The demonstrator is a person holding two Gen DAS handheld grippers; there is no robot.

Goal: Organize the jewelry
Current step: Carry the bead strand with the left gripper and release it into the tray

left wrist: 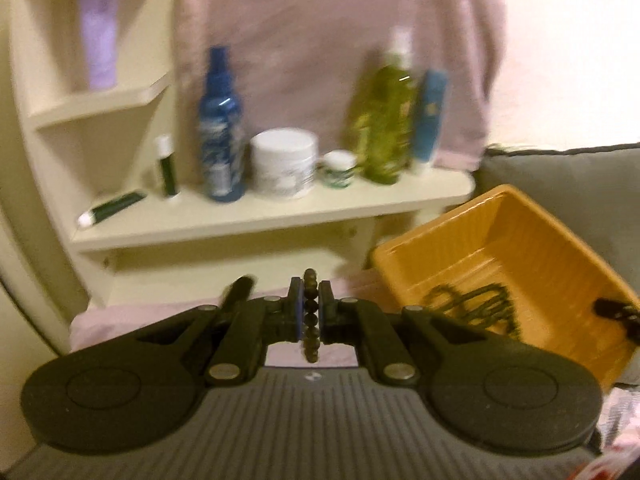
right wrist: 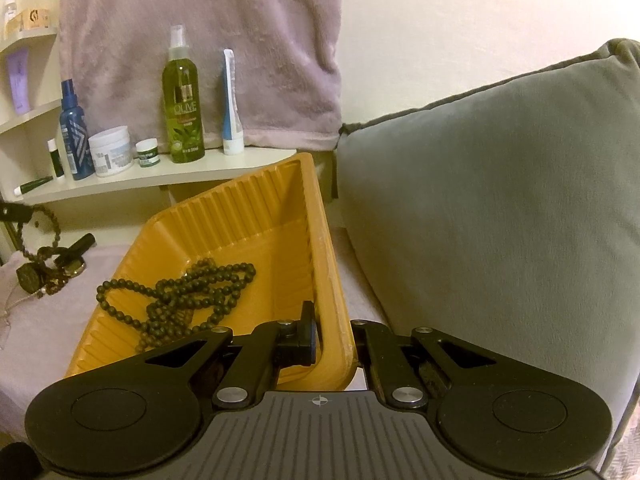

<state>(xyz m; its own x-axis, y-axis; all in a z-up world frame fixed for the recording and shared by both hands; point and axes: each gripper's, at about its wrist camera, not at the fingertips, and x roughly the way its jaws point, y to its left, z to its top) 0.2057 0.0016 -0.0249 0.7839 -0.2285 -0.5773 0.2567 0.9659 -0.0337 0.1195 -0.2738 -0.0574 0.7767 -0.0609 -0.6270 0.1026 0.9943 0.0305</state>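
Between the blue pads of the left hand-held gripper point(left wrist: 309, 307) a dark beaded bracelet point(left wrist: 311, 316) was clamped, its beads running in a line from above the fingertips down toward the gripper body. It was held clear of the pink cloth point(right wrist: 24, 344) below, seemingly so that it could be carried across to the orange tray point(left wrist: 520, 248), which stood to the right of that gripper. A long beaded necklace point(right wrist: 188, 300) was already coiled on the tray floor, with one loop draped over the low left edge. The tray was tilted, its right rim point(right wrist: 334, 312) pinched between the closed fingers of the right hand-held gripper point(right wrist: 336, 344), presumably to steady it and present its opening. More jewelry point(right wrist: 44, 268) was left in a small heap on the cloth to the left of the tray. Behind, bottles and jars were lined up on a cream shelf point(right wrist: 160, 178), and a grey cushion point(right wrist: 500, 184) was propped just beside the tray.
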